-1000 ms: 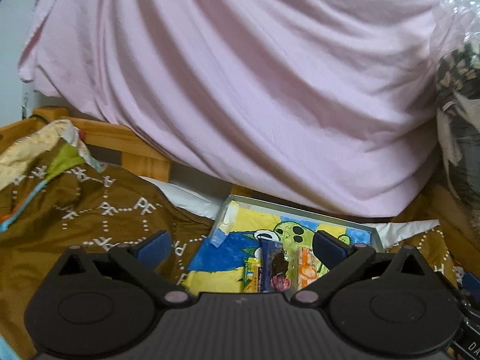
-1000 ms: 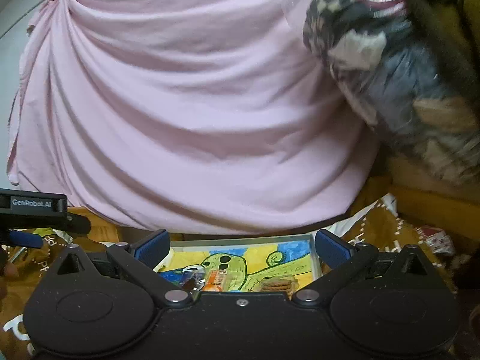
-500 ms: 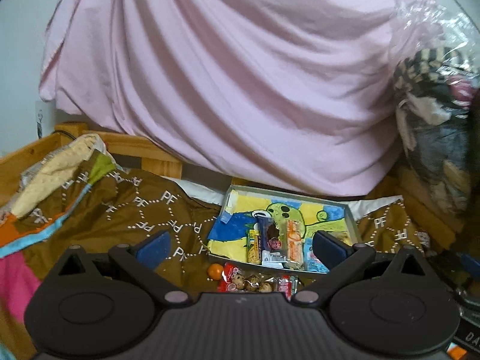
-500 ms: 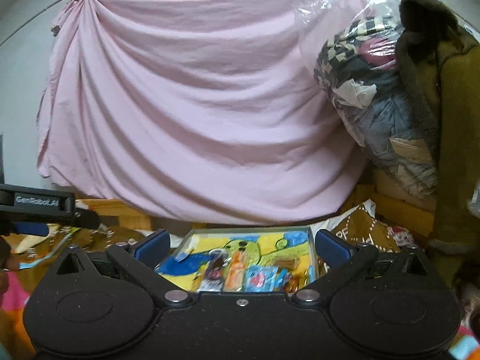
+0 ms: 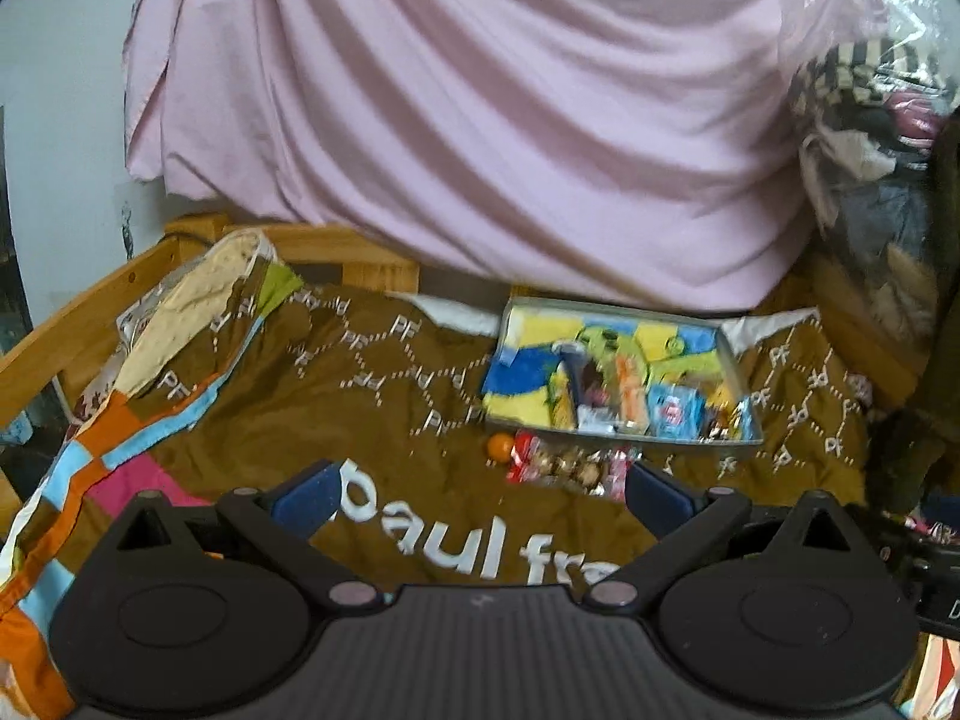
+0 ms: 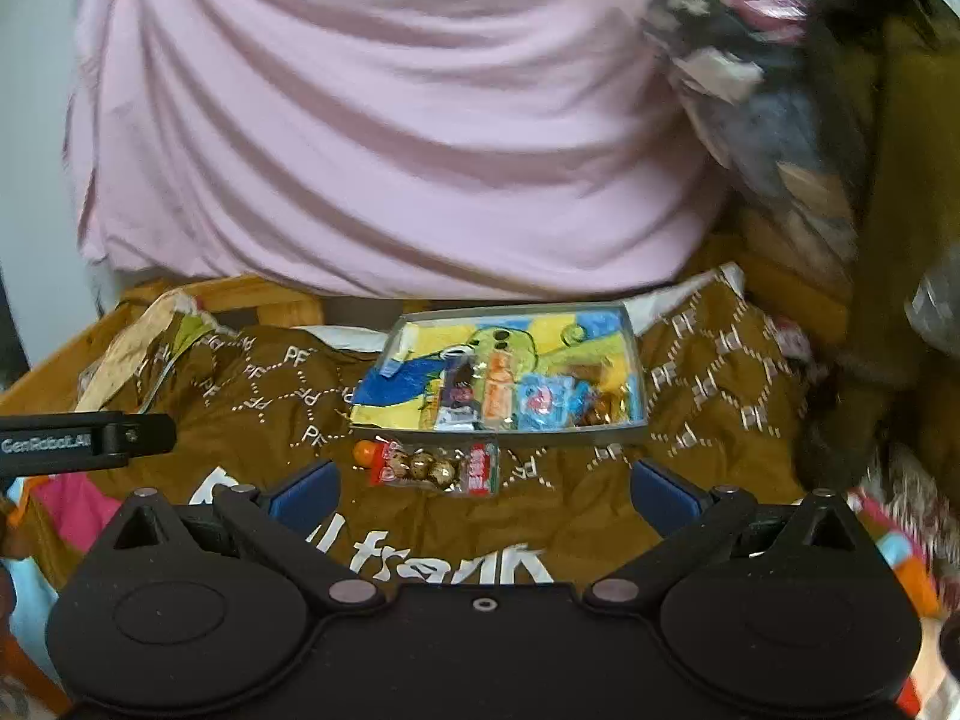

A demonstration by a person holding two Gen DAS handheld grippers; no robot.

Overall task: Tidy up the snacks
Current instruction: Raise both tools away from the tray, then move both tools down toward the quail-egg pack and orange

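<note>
A shallow grey tray (image 6: pixel 637 372) with a yellow and blue cartoon lining lies on the brown quilt, and its rim (image 5: pixel 733 354) shows in the left wrist view too. Several wrapped snacks fill its near side, among them a blue packet (image 6: pixel 543 401) and an orange one (image 6: pixel 499 389). In front of the tray lie a clear red-ended pack of round sweets (image 6: pixel 435 468) and a small orange ball (image 6: pixel 363 452). My right gripper (image 6: pixel 483 495) is open and empty, short of the pack. My left gripper (image 5: pixel 480 495) is open and empty as well, with the same pack (image 5: pixel 564 467) near its right finger.
A brown quilt (image 5: pixel 372 396) with white lettering covers a wooden-framed bed (image 5: pixel 72 312). A pink sheet (image 6: pixel 390 120) hangs behind. A clear bag of clothes (image 5: pixel 870 132) and a dark garment (image 6: pixel 888 210) crowd the right side. The left gripper's body (image 6: pixel 84 441) sticks in at the right view's left edge.
Both grippers have drawn back and tilted down. The tray now sits farther off, and the sweet pack, orange ball and quilt lettering have come into view. The jaws stayed open.
</note>
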